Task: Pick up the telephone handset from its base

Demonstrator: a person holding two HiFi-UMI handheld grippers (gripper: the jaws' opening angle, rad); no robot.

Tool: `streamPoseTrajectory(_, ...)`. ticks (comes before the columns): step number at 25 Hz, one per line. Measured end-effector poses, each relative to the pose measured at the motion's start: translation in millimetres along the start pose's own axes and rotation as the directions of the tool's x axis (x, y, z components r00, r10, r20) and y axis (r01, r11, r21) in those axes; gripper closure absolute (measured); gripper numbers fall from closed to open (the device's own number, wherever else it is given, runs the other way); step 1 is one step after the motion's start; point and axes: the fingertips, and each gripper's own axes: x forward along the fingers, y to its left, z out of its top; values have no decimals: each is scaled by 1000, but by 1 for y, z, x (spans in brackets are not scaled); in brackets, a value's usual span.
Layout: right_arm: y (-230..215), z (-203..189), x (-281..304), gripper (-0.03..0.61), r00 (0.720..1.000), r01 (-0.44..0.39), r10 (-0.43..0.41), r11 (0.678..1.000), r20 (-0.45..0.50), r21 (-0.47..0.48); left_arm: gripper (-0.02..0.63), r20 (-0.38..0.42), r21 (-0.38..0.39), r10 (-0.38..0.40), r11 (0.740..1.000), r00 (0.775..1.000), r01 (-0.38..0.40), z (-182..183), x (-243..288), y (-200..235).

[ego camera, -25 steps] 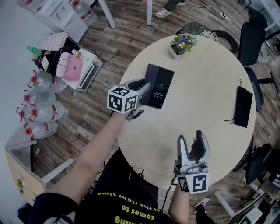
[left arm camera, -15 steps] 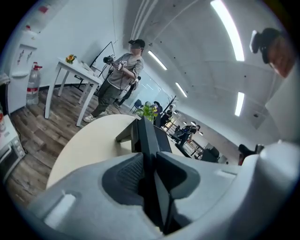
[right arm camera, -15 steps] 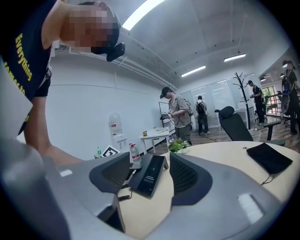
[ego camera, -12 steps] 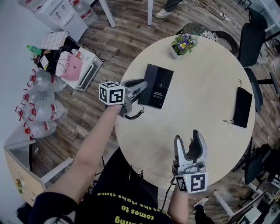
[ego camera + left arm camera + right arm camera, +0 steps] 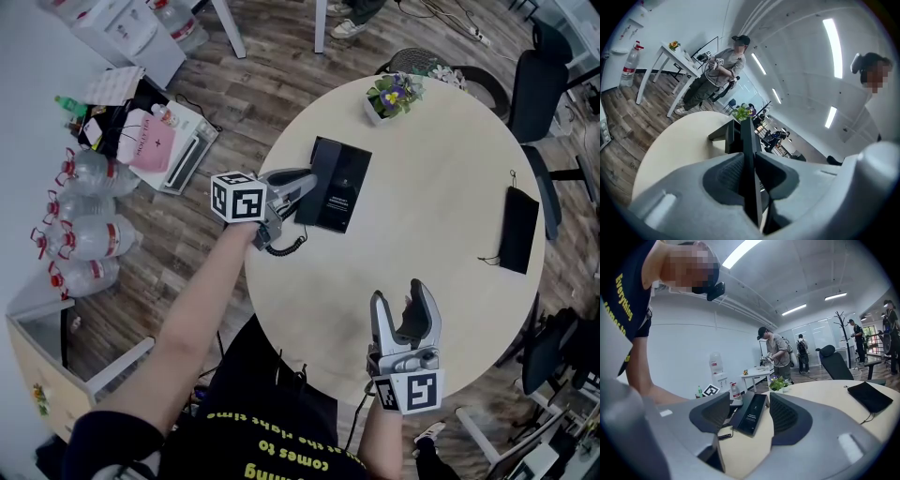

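A black telephone base (image 5: 339, 183) lies on the round beige table (image 5: 441, 178), with its handset (image 5: 748, 140) along the left edge. My left gripper (image 5: 302, 190) reaches in from the left. Its jaws have just been closing and now clamp the thin dark handset, which stands edge-on between the pads in the left gripper view. The coiled cord (image 5: 284, 247) hangs below that gripper. Near the table's front edge my right gripper (image 5: 401, 305) stands open and holds nothing. Through its jaws the right gripper view shows the phone (image 5: 752, 413) further off.
A small flower pot (image 5: 394, 94) sits at the table's far edge and a black pouch (image 5: 521, 228) at its right. Office chairs (image 5: 539, 84) stand to the right. Water bottles (image 5: 89, 234) and boxes lie on the floor at left. People stand in the background (image 5: 776, 355).
The left gripper has rolled, and its marker cube has swung left and slightly up while the jaws stay at the handset. More of the coiled cord shows. The right gripper has barely shifted.
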Motion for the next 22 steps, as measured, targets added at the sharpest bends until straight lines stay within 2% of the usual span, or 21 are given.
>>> streamPoseTrajectory(6, 4, 0, 1, 316, 1000, -12, 12, 1000, -2, -3, 520, -32, 50, 43, 998, 999, -42, -3, 5, -1)
streamPoseTrajectory(7, 4, 0, 1, 316, 1000, -13, 13, 1000, -2, -4, 498, -48, 62, 53, 997, 997, -50, -5, 8, -2)
streamPoseTrajectory(9, 5, 0, 1, 316, 1000, -16, 16, 1000, -1, -4, 413, -77, 93, 81, 993, 994, -74, -9, 14, 0)
streamPoseTrajectory(11, 5, 0, 1, 316, 1000, -16, 16, 1000, 0, -5, 411, -87, 117, 110, 988, 990, -100, -10, 17, 2)
streamPoseTrajectory(13, 5, 0, -1, 317, 1000, -16, 16, 1000, -1, -5, 423, -80, 127, 131, 985, 988, -120, -9, 15, 2)
streamPoseTrajectory(16, 3, 1, -3, 318, 1000, -14, 14, 1000, -3, -4, 484, -50, 137, 160, 979, 986, -152, -4, 10, -1)
streamPoseTrajectory(19, 0, 2, -4, 318, 1000, -14, 14, 1000, 1, -1, 519, -30, 149, 175, 974, 984, -169, -1, 7, -7)
streamPoseTrajectory(22, 0, 2, -5, 318, 1000, -19, 19, 1000, 3, -1, 532, -27, 123, 167, 979, 986, -162, 0, 7, -10)
